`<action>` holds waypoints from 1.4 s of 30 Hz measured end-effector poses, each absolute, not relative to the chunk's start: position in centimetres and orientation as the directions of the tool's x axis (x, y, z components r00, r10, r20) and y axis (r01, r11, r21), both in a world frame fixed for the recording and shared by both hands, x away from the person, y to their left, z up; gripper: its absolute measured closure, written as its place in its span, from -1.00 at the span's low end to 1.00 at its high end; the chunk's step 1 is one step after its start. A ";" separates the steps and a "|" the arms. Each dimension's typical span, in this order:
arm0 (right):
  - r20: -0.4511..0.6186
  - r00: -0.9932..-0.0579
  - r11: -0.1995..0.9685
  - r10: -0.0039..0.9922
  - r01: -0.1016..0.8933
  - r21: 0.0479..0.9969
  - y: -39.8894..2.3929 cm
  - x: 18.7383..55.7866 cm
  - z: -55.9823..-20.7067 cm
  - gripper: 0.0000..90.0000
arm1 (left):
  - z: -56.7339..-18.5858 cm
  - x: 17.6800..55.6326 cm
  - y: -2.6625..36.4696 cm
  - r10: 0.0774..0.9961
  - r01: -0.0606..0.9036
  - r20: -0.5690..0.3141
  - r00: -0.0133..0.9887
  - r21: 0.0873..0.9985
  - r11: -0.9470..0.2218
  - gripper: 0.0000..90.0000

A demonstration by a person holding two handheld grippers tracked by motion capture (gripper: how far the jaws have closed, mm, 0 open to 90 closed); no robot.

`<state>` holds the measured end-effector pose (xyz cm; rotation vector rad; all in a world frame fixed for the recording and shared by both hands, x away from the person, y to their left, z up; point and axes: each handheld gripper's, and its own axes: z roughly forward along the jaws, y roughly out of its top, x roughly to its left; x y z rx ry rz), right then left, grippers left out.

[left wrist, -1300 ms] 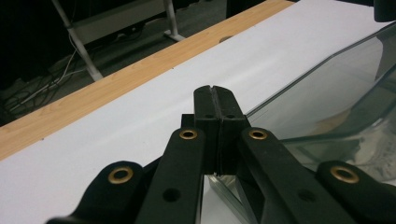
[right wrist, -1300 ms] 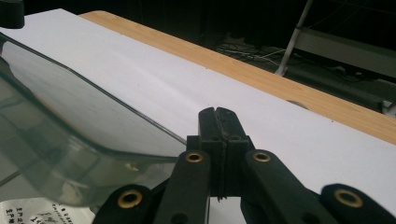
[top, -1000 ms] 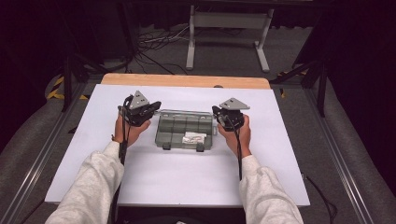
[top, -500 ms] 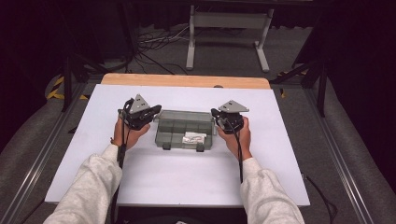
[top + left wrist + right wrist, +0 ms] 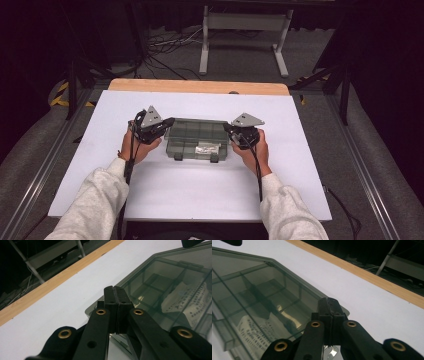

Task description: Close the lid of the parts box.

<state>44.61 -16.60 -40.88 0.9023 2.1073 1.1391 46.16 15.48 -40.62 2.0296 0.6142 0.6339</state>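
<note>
While both jaws are pressed together empty, the smoky clear plastic compartment box (image 5: 197,139) lies lengthwise between the left hand-held gripper (image 5: 169,121) and right hand-held gripper (image 5: 226,127), equally near.

Between your grippers sits a box (image 5: 197,139) of smoky, glossy clear plastic with a printed paper slip (image 5: 204,148) inside. Your left gripper (image 5: 115,293) has matt black jaws with brass-looking rivets. Beneath: a smooth matt white sheet (image 5: 190,185), wood edge (image 5: 200,86) beyond.

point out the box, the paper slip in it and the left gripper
box (image 5: 197,131), high view, on its clear lid
paper slip (image 5: 205,148), high view, on the slip's middle
left gripper (image 5: 115,293), left gripper view, where the shut jaws' tips meet
</note>
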 end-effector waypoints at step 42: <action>-0.209 -0.719 0.518 0.663 0.238 0.821 -15.8 39.6 -42.2 1.00 | -43.0 41.0 16.4 0.487 0.103 0.251 0.836 0.802 -0.589 0.99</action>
